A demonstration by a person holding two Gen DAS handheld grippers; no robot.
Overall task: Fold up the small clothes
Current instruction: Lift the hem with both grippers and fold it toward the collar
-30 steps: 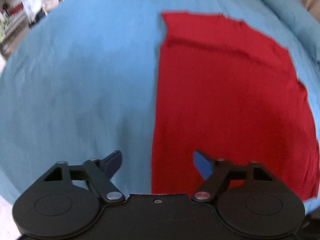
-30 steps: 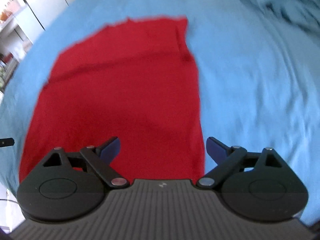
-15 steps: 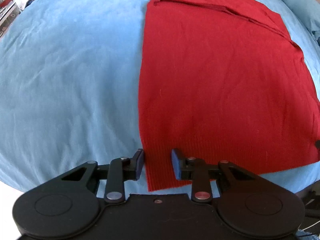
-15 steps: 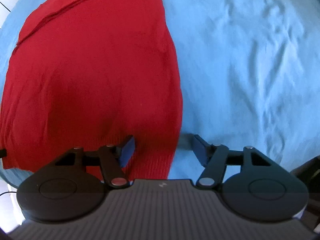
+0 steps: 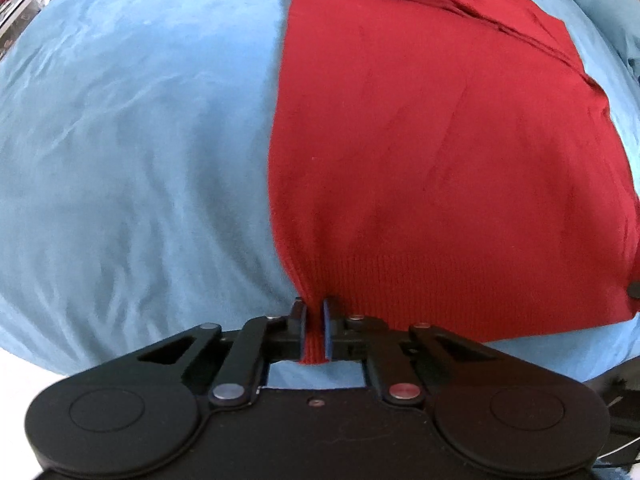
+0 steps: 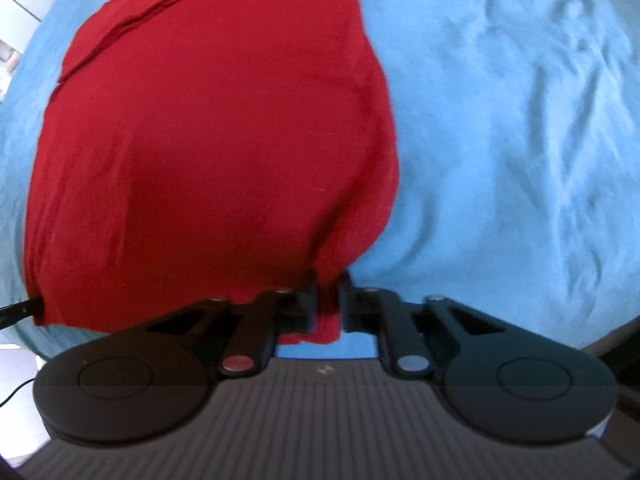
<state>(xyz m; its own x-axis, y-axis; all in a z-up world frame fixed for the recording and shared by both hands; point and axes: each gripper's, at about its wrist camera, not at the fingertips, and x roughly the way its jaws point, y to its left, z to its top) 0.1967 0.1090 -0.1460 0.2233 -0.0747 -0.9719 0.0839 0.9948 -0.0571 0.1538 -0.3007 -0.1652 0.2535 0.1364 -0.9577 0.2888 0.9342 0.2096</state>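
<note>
A red knit garment lies flat on a blue bedsheet, its ribbed hem nearest me and folded layers at the far end. My left gripper points steeply down at the hem's near left corner. Its jaws are closing, and the pads pinch a strip of the ribbed edge. In the right wrist view the same garment fills the left half. My right gripper is at the hem's near right corner, jaws closing with a bunched fold of red cloth pressed between them.
The blue sheet spreads wrinkled to the right of the garment and smoother to its left. The bed's near edge runs just below both grippers. A thin dark cable trails at the lower left of the right wrist view.
Both grippers came down to the hem's near corners. Their jaws went from wide open, through straddling the hem's edges, to pinched on the red cloth, which now bunches at each grip.
</note>
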